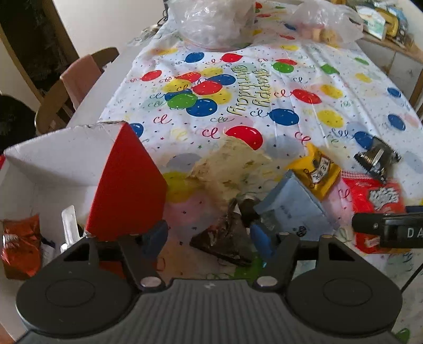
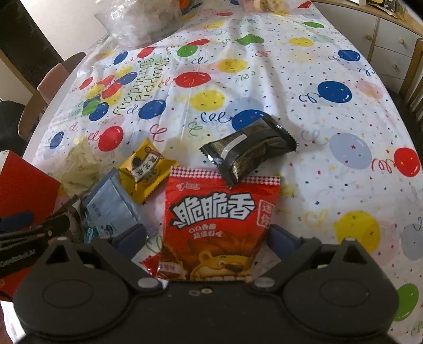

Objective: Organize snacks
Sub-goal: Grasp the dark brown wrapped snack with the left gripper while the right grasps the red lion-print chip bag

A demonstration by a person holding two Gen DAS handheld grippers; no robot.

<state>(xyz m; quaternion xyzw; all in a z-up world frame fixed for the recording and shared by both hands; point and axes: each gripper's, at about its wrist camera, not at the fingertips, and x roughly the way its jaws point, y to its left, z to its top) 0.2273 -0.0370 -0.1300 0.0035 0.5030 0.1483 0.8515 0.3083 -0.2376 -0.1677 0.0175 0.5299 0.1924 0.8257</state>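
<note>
On the balloon tablecloth lies a dark triangular packet (image 1: pixel 222 243), between the blue fingers of my left gripper (image 1: pixel 208 238). The jaws are open and the pads are clear of it. A red snack bag (image 2: pixel 219 225) with white lettering lies flat between the fingers of my right gripper (image 2: pixel 207 238), which is open wide and straddles it. Beside these lie a blue-grey packet (image 1: pixel 290 206), a yellow packet (image 2: pixel 142 169), a black packet (image 2: pixel 248 150) and a pale yellow packet (image 1: pixel 232 164). A red-and-white box (image 1: pixel 127 185) stands at the left with an orange packet (image 1: pixel 21 243) inside.
Clear plastic bags (image 1: pixel 211 23) with food sit at the table's far end. A wooden chair (image 1: pixel 68 87) stands at the left table edge. A cabinet with drawers (image 2: pixel 391 45) is at the far right. The cloth's middle (image 2: pixel 238 66) holds no snacks.
</note>
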